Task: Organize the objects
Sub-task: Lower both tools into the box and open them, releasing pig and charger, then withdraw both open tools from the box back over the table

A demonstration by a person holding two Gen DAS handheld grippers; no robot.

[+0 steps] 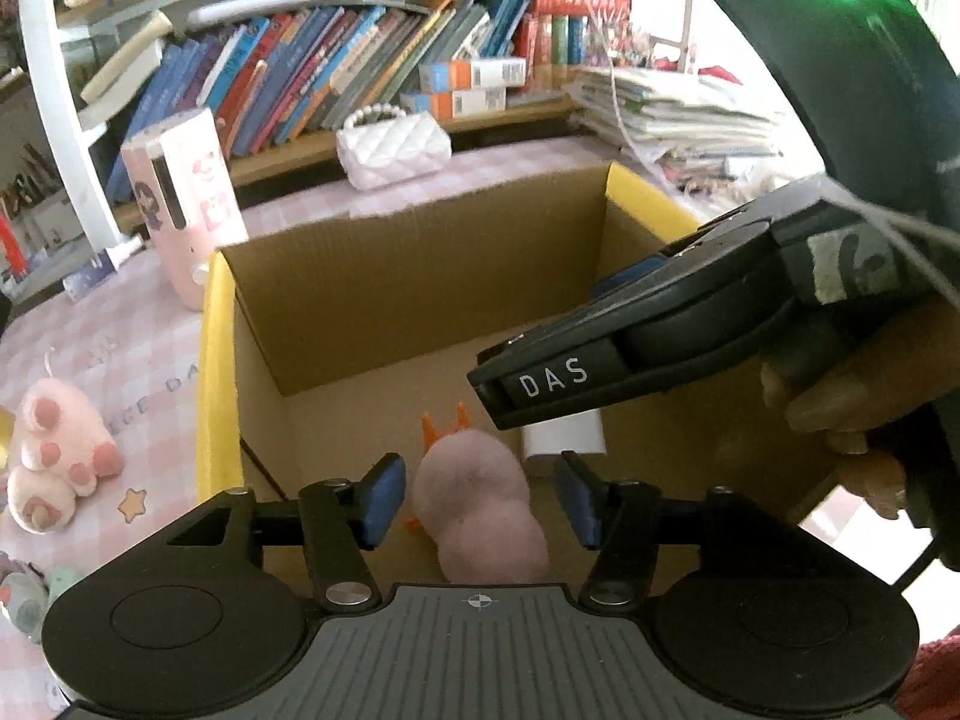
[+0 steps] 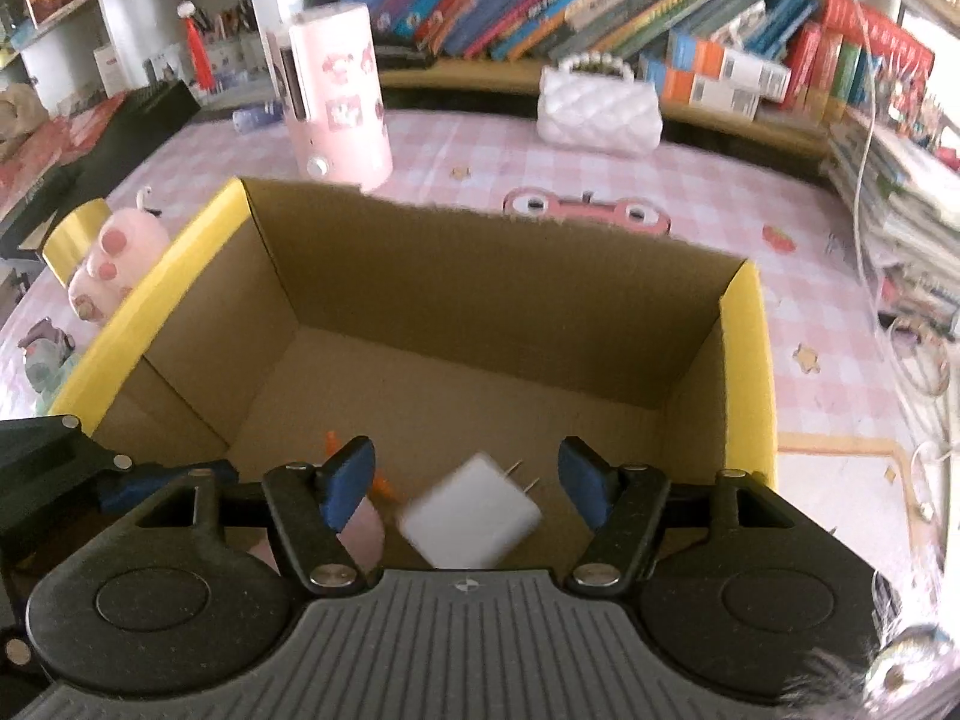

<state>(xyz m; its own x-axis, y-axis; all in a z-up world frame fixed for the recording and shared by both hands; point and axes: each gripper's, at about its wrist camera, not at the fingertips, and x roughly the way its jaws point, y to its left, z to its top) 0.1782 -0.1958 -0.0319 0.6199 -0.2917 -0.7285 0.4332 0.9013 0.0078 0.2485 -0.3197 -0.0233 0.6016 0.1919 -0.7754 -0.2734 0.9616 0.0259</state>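
Observation:
An open cardboard box with yellow flaps (image 1: 219, 360) (image 2: 747, 360) stands on the pink checked table. Inside lie a pink plush toy with orange feet (image 1: 480, 504) (image 2: 363, 531) and a white plug charger (image 1: 564, 441) (image 2: 471, 516). My left gripper (image 1: 480, 501) is open above the plush toy, apart from it. My right gripper (image 2: 468, 483) is open over the box; the charger is blurred between and below its jaws, not gripped. The right gripper's body shows in the left wrist view (image 1: 660, 330), held over the box.
A pink paw plush (image 1: 57, 456) (image 2: 114, 264) and a small grey-green toy (image 1: 27, 597) (image 2: 45, 354) lie left of the box. A pink cylinder (image 1: 186, 210) (image 2: 336, 96) and a white quilted bag (image 1: 393, 147) (image 2: 600, 105) stand behind it, before the bookshelves (image 1: 360, 60).

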